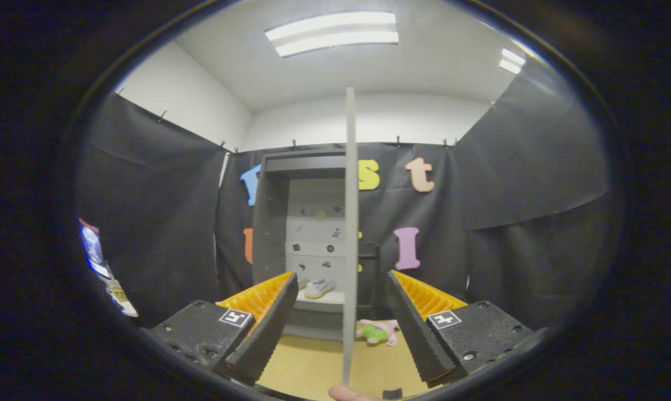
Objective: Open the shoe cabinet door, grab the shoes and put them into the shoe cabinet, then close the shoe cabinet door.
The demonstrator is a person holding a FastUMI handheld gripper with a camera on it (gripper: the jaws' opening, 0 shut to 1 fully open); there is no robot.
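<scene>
The grey shoe cabinet [273, 200] stands against the back wall with its door swung open. I see the door [350, 195] edge-on as a thin upright strip running down between my fingers. A pair of light-coloured shoes [317, 288] rests on the cabinet's lower shelf, beyond my left finger. My gripper [341, 278] is open, its fingers spread wide on either side of the door's edge, neither one pressing on it.
A green and pink plush toy [377, 331] lies on the wooden floor [307, 367] just right of the door's foot. A person's fingertip [349, 394] shows below the door's edge. Black cloth walls close the booth on both sides.
</scene>
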